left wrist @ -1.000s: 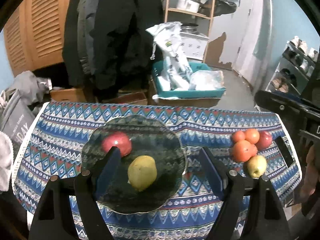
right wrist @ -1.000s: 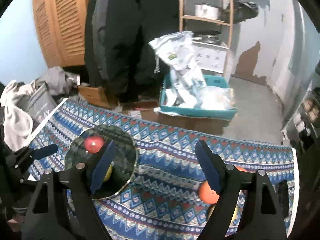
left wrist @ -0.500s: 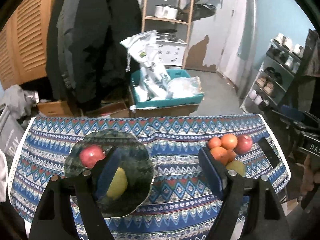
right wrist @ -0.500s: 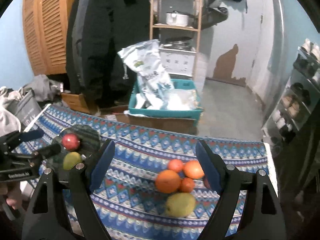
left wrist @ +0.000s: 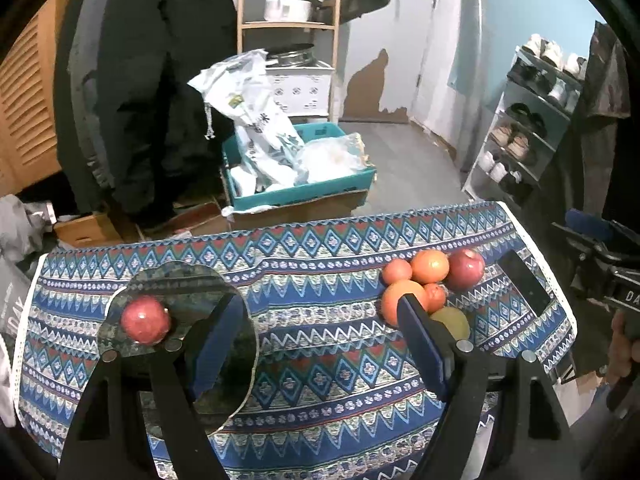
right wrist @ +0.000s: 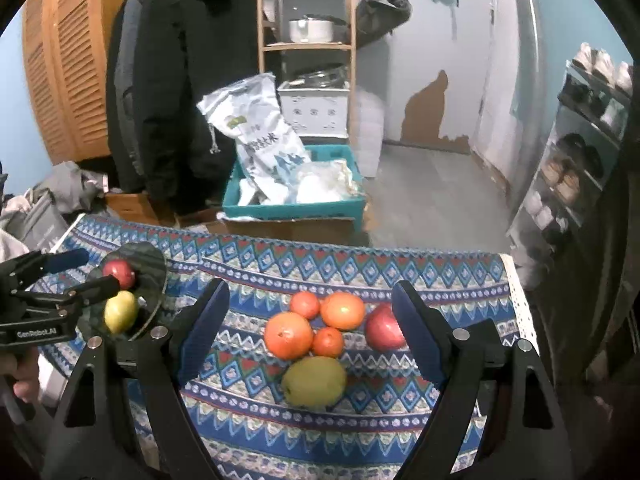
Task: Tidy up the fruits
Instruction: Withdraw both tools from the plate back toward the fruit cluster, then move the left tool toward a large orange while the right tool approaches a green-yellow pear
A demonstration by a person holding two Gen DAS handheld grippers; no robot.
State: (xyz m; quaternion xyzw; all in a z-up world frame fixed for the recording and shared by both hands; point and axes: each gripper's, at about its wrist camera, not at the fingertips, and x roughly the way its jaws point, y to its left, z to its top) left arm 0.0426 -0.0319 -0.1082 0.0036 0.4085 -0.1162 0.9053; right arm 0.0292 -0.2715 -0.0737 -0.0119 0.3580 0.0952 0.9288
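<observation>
A dark glass plate (left wrist: pixel 180 284) (right wrist: pixel 154 276) sits on the left of the patterned tablecloth (left wrist: pixel 312 272) and holds a red apple (left wrist: pixel 145 319) (right wrist: pixel 118 273) and a yellow-green pear (right wrist: pixel 120 312). On the right lies a cluster: a large orange (right wrist: pixel 288 335), several smaller oranges (right wrist: pixel 343 310), a red apple (right wrist: pixel 382 327) (left wrist: pixel 466 268) and a green pear (right wrist: pixel 314 380). My left gripper (left wrist: pixel 320 336) is open and empty above the table's front. My right gripper (right wrist: pixel 310 328) is open and empty, its jaws straddling the cluster from above.
A black phone (left wrist: pixel 524 280) lies by the table's right edge. Beyond the far edge stand a teal crate of bags (left wrist: pixel 296 176), hanging coats (left wrist: pixel 140 80), a wooden shelf (right wrist: pixel 306 40) and a shoe rack (left wrist: pixel 532 120).
Both grippers have pulled back and swung right. The left one has left the plate; the right one now faces the fruit cluster, which has come fully into its view.
</observation>
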